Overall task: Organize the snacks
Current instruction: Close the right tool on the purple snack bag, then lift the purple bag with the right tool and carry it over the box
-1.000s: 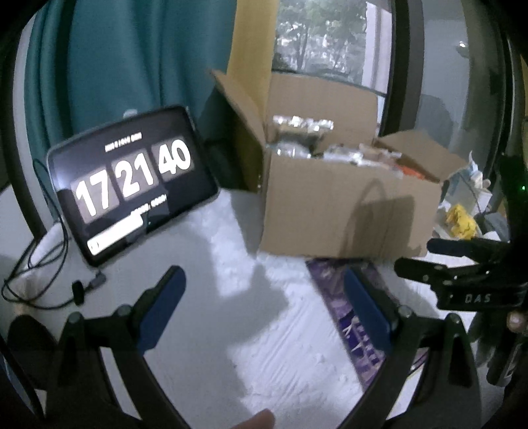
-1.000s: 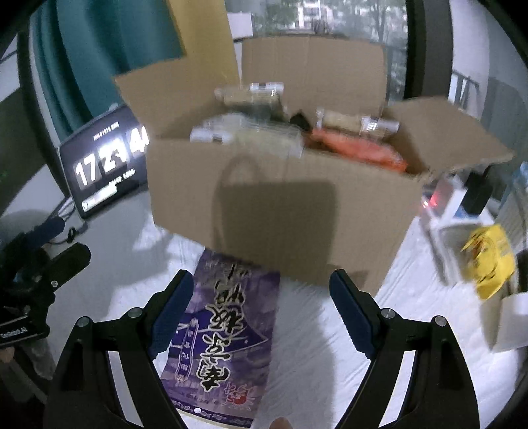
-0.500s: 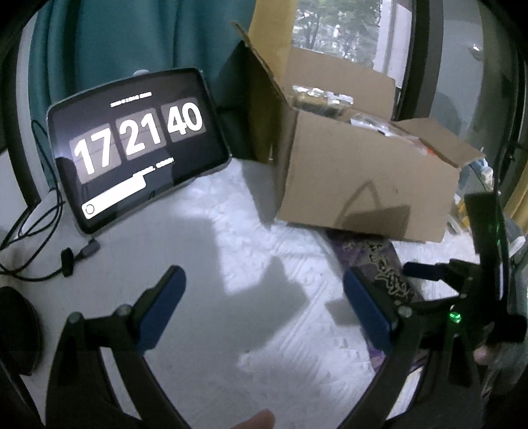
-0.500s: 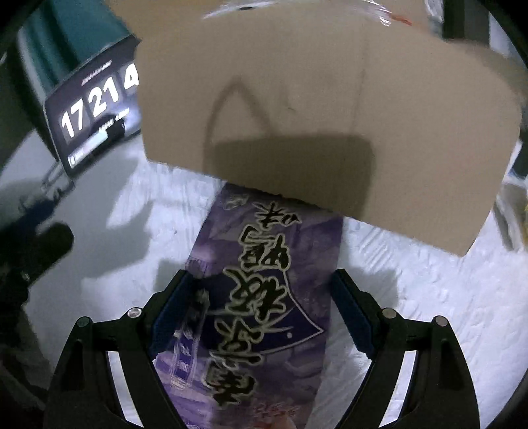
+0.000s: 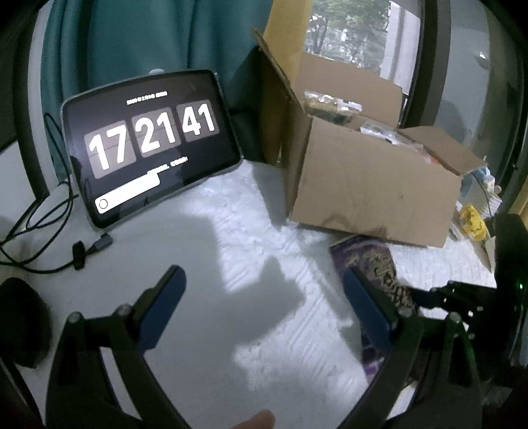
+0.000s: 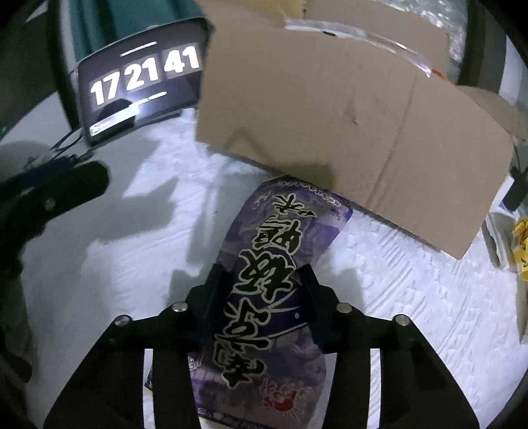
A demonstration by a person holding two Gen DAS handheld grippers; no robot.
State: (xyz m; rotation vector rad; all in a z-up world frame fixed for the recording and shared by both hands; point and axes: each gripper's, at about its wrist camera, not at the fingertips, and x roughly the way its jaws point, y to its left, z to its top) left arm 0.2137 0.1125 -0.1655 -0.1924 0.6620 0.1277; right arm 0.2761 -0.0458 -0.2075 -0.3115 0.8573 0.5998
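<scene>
Right claw (image 6: 264,280) just squeezed in, clamped on the purple snack bag (image 6: 280,264) lying by the cardboard box (image 6: 346,132); left claw (image 5: 264,303) hangs wide apart, nothing in it.

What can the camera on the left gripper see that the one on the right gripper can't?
Only the left wrist view shows the left gripper open over bare white table, the charging cable beside the tablet, and the window behind.

Only the right wrist view shows the right gripper, whose jaws have just been closing, pinching the purple snack bag from both sides, its printed lettering plain.

Both show the tablet clock, the cardboard box of snacks, and the purple bag lying before it.
</scene>
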